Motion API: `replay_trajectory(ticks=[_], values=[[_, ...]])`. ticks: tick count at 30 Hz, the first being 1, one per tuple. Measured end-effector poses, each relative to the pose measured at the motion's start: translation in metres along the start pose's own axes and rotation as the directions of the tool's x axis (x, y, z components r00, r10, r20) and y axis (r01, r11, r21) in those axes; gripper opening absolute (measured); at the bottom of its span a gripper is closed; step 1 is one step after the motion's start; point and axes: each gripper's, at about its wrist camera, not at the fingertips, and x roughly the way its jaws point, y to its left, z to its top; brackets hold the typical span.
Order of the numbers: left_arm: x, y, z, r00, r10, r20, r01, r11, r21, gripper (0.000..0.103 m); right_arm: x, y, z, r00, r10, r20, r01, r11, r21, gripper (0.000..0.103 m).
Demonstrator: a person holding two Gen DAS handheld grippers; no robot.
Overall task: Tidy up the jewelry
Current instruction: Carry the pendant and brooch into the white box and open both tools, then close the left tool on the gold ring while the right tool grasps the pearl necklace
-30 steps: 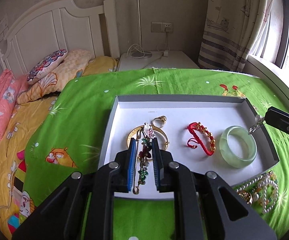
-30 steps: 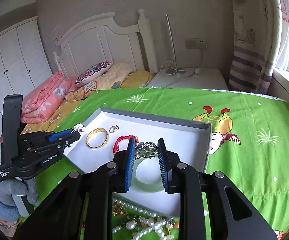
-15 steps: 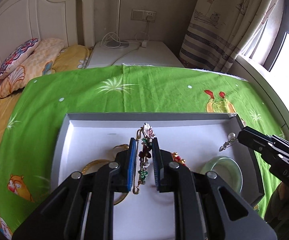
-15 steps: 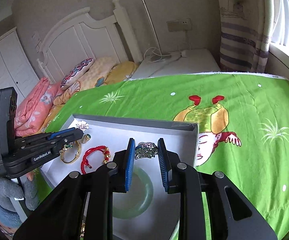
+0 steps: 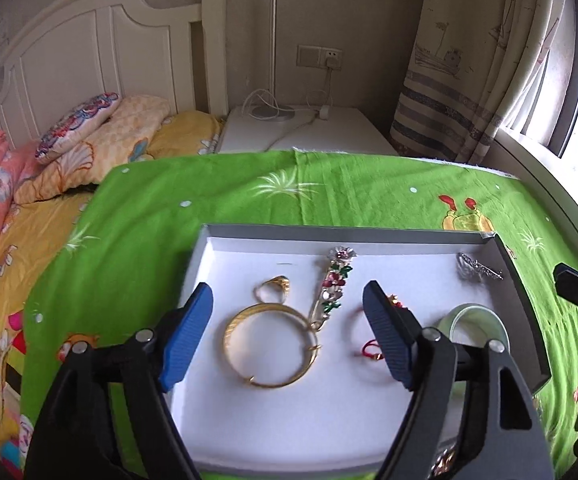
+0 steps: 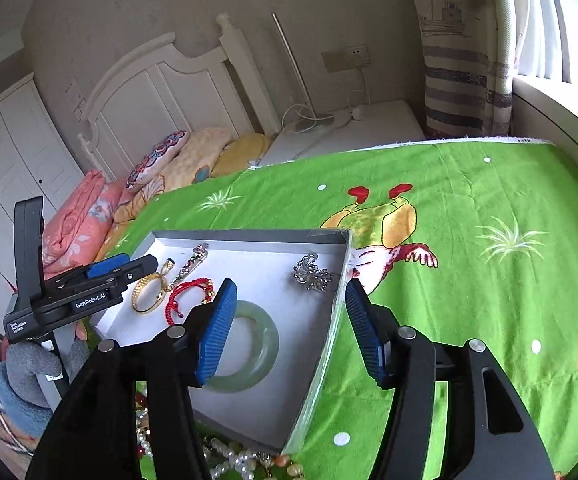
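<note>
A grey tray with a white floor (image 5: 329, 420) (image 6: 249, 236) lies on the green bedspread. In it lie a flowered pin brooch (image 5: 335, 280) (image 6: 191, 262), a gold bangle (image 5: 271, 346) (image 6: 147, 298), a gold ring (image 5: 275, 285), a red cord bracelet (image 5: 373, 350) (image 6: 187, 292), a jade bangle (image 5: 471, 326) (image 6: 249, 346) and a silver brooch (image 5: 475, 270) (image 6: 313, 272). My left gripper (image 5: 289, 334) is open and empty above the gold bangle. My right gripper (image 6: 289, 330) is open and empty over the tray's right corner.
A heap of pearl and bead necklaces (image 6: 241, 460) lies on the bedspread in front of the tray. Pillows (image 5: 89, 148) and a white headboard (image 5: 89, 60) stand at the far left, a white nightstand (image 5: 309, 132) behind, a curtain (image 5: 469, 60) at the right.
Both grippers have opened. The flowered pin brooch left my left gripper and lies in the tray; the silver brooch left my right gripper and lies at the tray's far right corner.
</note>
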Motion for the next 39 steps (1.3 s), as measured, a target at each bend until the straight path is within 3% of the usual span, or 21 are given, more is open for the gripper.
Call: replay_trajectory(ticks=[5, 12, 19, 21, 27, 28, 29, 35, 39], values=[[-0.047, 0.016, -0.035, 0.998, 0.02, 0.056, -0.018, 1.0, -0.025, 0.093, -0.036, -0.003, -0.027, 0.999, 0.023, 0.029, -0.023, 1.0, 0.001, 0.058], [-0.084, 0.013, -0.096, 1.0, -0.013, 0.005, 0.013, 1.0, -0.004, 0.097, -0.051, 0.013, -0.083, 0.999, -0.015, -0.043, 0.012, 0.997, -0.072, 0.062], [-0.085, 0.007, -0.136, 0.994, -0.093, -0.057, 0.092, 0.996, -0.007, 0.097, -0.038, 0.044, -0.103, 0.993, -0.045, -0.112, 0.023, 0.981, -0.191, 0.061], [-0.08, 0.01, -0.138, 0.993, -0.083, -0.086, 0.081, 0.996, -0.023, 0.097, -0.034, 0.05, -0.104, 0.992, -0.045, -0.119, 0.019, 0.977, -0.212, 0.058], [-0.074, 0.026, -0.139, 0.981, -0.171, -0.088, 0.161, 0.98, -0.114, 0.097, -0.02, 0.056, -0.107, 0.985, -0.073, -0.157, 0.034, 0.971, -0.236, 0.036], [-0.074, 0.025, -0.139, 0.981, -0.174, -0.087, 0.164, 0.98, -0.114, 0.097, -0.02, 0.055, -0.107, 0.985, -0.072, -0.157, 0.034, 0.972, -0.233, 0.029], [-0.074, 0.024, -0.138, 0.981, -0.175, -0.088, 0.165, 0.98, -0.114, 0.097, -0.02, 0.054, -0.108, 0.984, -0.084, -0.155, 0.047, 0.973, -0.227, 0.012], [-0.08, 0.021, -0.137, 0.984, -0.164, -0.067, 0.157, 0.983, -0.099, 0.097, -0.039, 0.06, -0.113, 0.995, -0.047, -0.093, 0.024, 0.973, -0.231, 0.009], [-0.093, -0.005, -0.134, 0.987, -0.157, -0.025, 0.158, 0.987, 0.04, 0.097, -0.054, 0.053, -0.117, 0.997, 0.02, -0.072, -0.032, 0.985, -0.171, 0.009]])
